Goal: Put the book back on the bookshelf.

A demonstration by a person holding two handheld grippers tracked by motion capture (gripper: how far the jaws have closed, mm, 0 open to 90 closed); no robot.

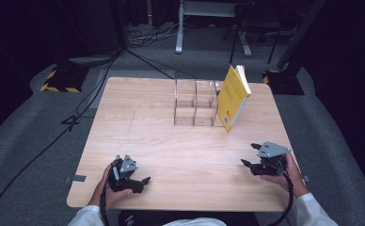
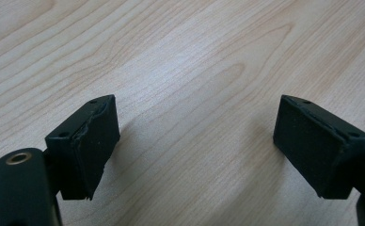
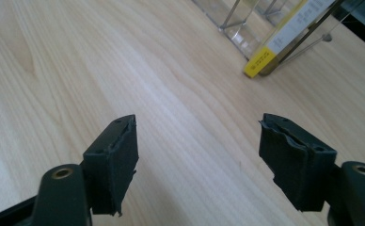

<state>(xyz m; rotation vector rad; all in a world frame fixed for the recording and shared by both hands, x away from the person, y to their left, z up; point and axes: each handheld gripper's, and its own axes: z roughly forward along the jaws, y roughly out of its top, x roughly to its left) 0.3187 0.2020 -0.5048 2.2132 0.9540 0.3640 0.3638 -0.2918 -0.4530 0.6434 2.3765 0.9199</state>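
Nearest us, at the near edge of the desk (image 1: pixel 180 155), our left gripper (image 1: pixel 140 181) sits low toward the near left corner with its jaws spread wide and nothing between them; in the left gripper view the pads (image 2: pixel 93 141) frame bare wood. Our right gripper (image 1: pixel 252 155) hovers by the near right corner, jaws likewise parted and empty, pointed across the desk at the yellow book (image 1: pixel 232 96).

Farther off, toward the far edge and right of centre, the book stands tilted, its lower edge on the desk and its upper part leaning against the right side of the clear acrylic organiser (image 1: pixel 195 101). In the right gripper view we see its bottom corner (image 3: pixel 260 61) resting just beside the organiser's base.

The risks, as we judge them, come from that lean. If we nudge the book before closing on it, its foot may slide on the smooth wood and it could fall flat. If we push it leftward, the light organiser may shift or tip. A one-sided pinch near the spine could let the pages fan open.
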